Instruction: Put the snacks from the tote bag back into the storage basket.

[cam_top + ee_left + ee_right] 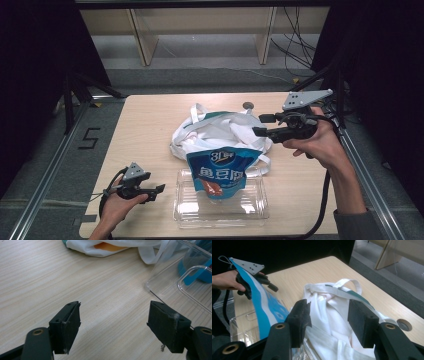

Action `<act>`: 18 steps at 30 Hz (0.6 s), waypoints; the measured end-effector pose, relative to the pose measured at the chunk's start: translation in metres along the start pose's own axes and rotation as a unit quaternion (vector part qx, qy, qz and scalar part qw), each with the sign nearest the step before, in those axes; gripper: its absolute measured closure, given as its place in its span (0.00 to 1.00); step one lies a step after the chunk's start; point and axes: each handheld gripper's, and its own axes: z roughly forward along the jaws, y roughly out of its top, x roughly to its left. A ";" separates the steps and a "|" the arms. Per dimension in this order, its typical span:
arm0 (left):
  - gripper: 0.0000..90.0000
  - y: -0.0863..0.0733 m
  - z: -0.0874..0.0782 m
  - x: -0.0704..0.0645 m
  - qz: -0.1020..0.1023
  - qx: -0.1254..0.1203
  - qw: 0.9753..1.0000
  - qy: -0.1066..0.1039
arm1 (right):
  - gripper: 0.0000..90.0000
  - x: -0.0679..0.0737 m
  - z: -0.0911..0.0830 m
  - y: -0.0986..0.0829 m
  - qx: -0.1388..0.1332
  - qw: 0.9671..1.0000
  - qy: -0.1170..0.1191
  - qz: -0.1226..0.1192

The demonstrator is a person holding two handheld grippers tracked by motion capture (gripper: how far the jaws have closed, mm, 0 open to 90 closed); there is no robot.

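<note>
Table (150,125): pale wood-look top, fine straight grain, smooth, matt with a soft sheen in the left gripper view. Tote bag (220,132) at 12 o'clock of the tray: white cloth, soft, crumpled, matt, woven strap handles, a teal band. Snack pouch (217,172): glossy blue plastic film, printed, slick, slightly wrinkled. Tray (255,212): clear hard plastic, smooth, shiny, glare on its rim. Left gripper (113,323): black matt plastic body, brass-coloured rivets; pads (68,327) dull black foam-like rubber, rough, frayed edges, white lint stuck on. Right gripper (328,322): same black matt plastic, worn ragged pads; its top plate (306,98) flat matt grey with drilled holes.
</note>
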 end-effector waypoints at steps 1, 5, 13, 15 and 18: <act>0.28 0.000 0.000 0.000 -0.001 0.004 1.000 0.001 | 0.56 -0.002 -0.001 -0.006 0.001 1.000 -0.001 0.015; 0.28 0.000 0.001 -0.002 -0.009 -0.005 1.000 0.007 | 0.55 -0.006 0.000 -0.018 0.000 1.000 -0.013 0.020; 0.28 0.000 0.001 -0.001 -0.009 -0.004 1.000 0.004 | 0.52 -0.010 0.003 -0.036 0.003 0.999 -0.032 0.042; 0.28 0.000 0.000 0.000 -0.001 0.001 1.000 0.000 | 0.51 -0.009 0.004 -0.040 0.001 0.998 -0.036 0.051; 0.28 0.000 0.001 -0.002 -0.018 -0.002 1.000 0.007 | 0.51 -0.012 0.003 -0.047 -0.001 0.997 -0.049 0.059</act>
